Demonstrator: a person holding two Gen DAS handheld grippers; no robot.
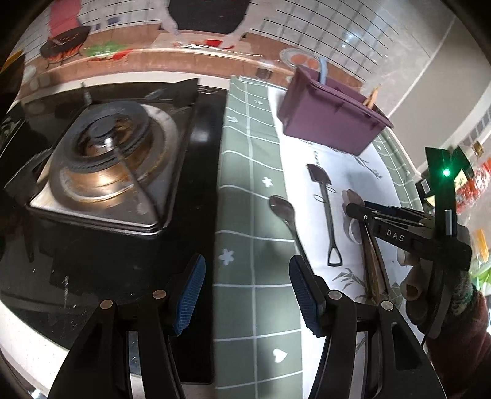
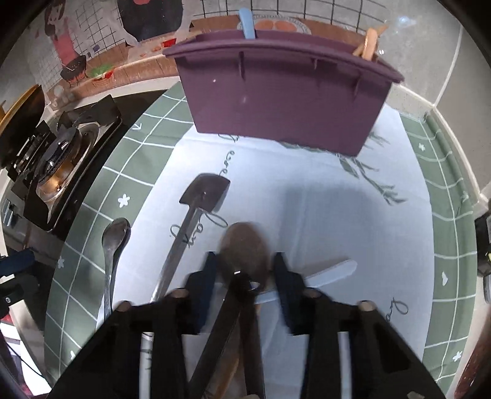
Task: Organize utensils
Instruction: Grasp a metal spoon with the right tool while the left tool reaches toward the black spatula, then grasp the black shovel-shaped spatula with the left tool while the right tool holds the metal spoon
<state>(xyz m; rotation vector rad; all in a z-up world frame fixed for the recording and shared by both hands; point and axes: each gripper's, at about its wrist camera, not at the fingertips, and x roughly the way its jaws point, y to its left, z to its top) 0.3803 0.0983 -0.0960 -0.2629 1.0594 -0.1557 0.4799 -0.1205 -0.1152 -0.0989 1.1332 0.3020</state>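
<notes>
A purple bin (image 2: 276,98) stands at the back of the white mat (image 2: 322,214), holding a light blue handle (image 2: 248,26) and wooden sticks (image 2: 369,43). On the mat lie a metal spoon (image 2: 115,236), a black spatula (image 2: 204,191), a brown wooden spoon (image 2: 245,245) and a pale flat utensil (image 2: 333,270). My right gripper (image 2: 245,267) points down with its fingers close on either side of the wooden spoon, and thin gaps still show. Dark handles run under it. My left gripper (image 1: 247,276) hangs open over the green checked cloth (image 1: 242,214), just left of the metal spoon (image 1: 284,211).
A gas burner (image 1: 107,159) on a black hob fills the left. The counter's back wall is tiled with a picture strip. A person's gloved hand and dark red sleeve (image 1: 454,322) hold the right gripper (image 1: 357,211). Packets and bottles sit at the far right.
</notes>
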